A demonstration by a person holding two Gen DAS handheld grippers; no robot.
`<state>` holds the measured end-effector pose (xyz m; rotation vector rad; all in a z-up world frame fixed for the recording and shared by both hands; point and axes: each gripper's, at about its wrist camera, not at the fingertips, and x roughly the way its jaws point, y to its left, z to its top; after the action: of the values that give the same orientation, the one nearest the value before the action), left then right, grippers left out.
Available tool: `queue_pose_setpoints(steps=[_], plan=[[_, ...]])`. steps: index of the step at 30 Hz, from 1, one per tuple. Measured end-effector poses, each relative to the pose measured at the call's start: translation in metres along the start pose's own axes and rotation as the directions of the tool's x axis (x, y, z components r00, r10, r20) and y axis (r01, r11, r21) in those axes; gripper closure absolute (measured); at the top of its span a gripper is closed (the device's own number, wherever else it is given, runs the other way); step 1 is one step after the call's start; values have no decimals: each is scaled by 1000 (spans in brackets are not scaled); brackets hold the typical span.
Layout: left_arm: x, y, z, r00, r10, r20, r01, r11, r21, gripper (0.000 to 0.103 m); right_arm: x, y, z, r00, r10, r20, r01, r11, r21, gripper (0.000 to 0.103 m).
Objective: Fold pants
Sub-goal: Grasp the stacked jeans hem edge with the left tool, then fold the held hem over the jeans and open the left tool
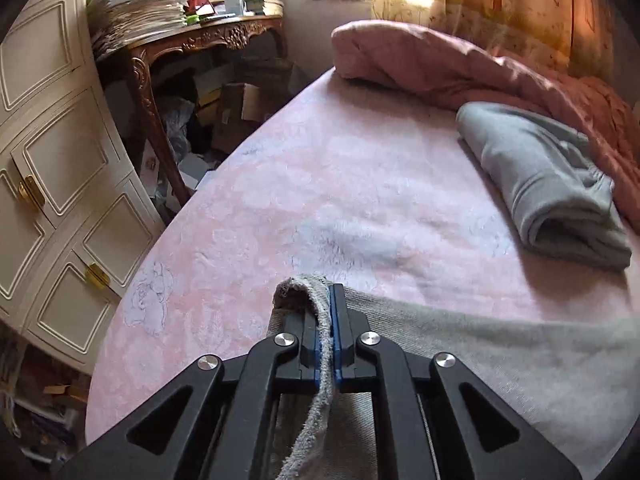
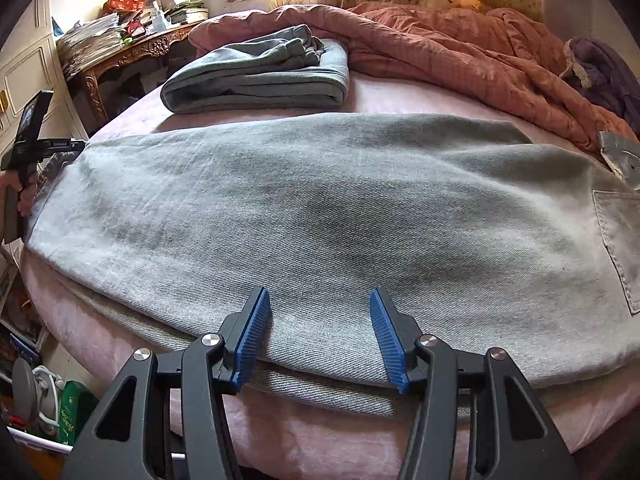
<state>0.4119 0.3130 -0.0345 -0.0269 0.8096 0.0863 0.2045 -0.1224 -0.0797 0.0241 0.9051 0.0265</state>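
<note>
Two grips: left hand-held gripper (image 1: 333, 320) pinches the jeans (image 2: 320, 216) hem; right hand-held gripper (image 2: 320, 312) gapes; no legible writing.

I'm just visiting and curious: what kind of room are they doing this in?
Most likely a lived-in bedroom: the jeans lie on a bed with a pink sheet, a rumpled pink quilt behind, and a carved wooden table stacked with papers alongside.

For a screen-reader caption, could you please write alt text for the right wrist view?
Light grey jeans lie flat across a pink bed, with the open right gripper over their near edge. Folded grey pants and a rumpled pink duvet lie beyond.
</note>
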Motion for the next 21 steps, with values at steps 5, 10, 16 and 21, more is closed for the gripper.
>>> queue_pose_setpoints(steps=[5, 10, 16, 21], plan=[[16, -9, 5, 995, 42, -92, -35, 996, 77, 95, 0, 0, 0, 1000, 2, 2, -2, 1000, 1, 49], [20, 16, -1, 984, -79, -160, 77, 997, -20, 95, 0, 1, 0, 1000, 3, 1, -3, 1000, 2, 49], [-8, 17, 9, 976, -161, -145, 173, 983, 68, 91, 0, 2, 0, 1000, 2, 1, -2, 1000, 3, 49], [-15, 17, 20, 970, -177, -169, 191, 979, 70, 91, 1, 2, 1, 1000, -1, 1, 1, 1000, 3, 49]])
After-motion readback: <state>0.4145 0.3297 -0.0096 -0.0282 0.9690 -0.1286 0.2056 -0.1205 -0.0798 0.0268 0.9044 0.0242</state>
